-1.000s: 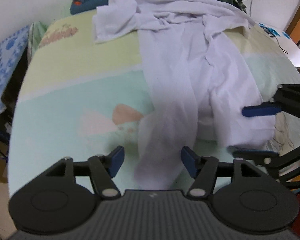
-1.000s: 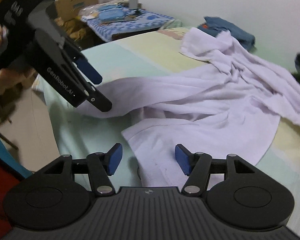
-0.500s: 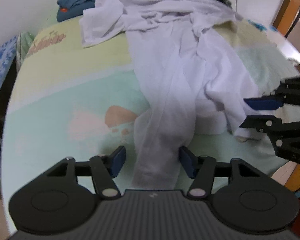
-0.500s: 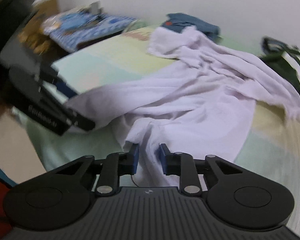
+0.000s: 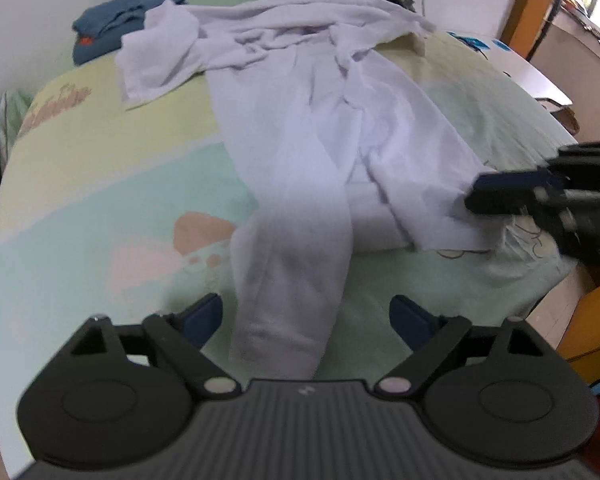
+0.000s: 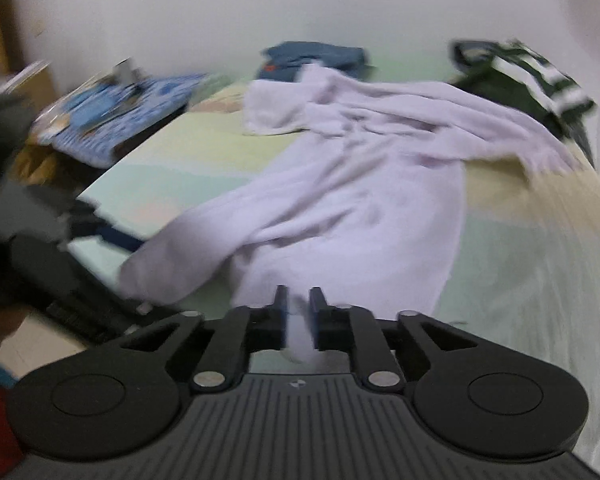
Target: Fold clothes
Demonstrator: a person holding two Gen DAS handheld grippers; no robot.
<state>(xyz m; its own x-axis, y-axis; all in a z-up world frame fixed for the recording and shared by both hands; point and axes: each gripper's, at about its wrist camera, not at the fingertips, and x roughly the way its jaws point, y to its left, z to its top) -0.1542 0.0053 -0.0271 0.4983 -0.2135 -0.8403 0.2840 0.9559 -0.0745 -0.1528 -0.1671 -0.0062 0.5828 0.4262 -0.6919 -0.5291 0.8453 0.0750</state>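
Across a pastel-printed bed (image 5: 100, 200), a pale lilac garment (image 5: 320, 128) lies spread lengthwise, one long section trailing toward the near edge and its upper part bunched near the wall. At the garment's right-hand hem, the right hand-held gripper (image 6: 299, 308) has its jaws nearly closed with a fold of lilac cloth pinched between them; the left wrist view shows it side-on at that hem. The left hand-held gripper (image 5: 306, 316) hangs wide open with the trailing section lying between its fingers, gripping nothing. The step in hand appears to be taking hold of both lower ends so the piece can be pulled flat before folding; it would go best if the left jaws closed low on the trailing end, catching all its layers, and both grips then drew evenly to avoid twisting. Open sheet lies to the left of the garment, giving room to lay it out. The near bed edge sits just below both tools, so slack could slide off. A blue folded garment (image 5: 120, 20) and a dark green striped garment (image 6: 528, 80) crowd the far end by the wall.
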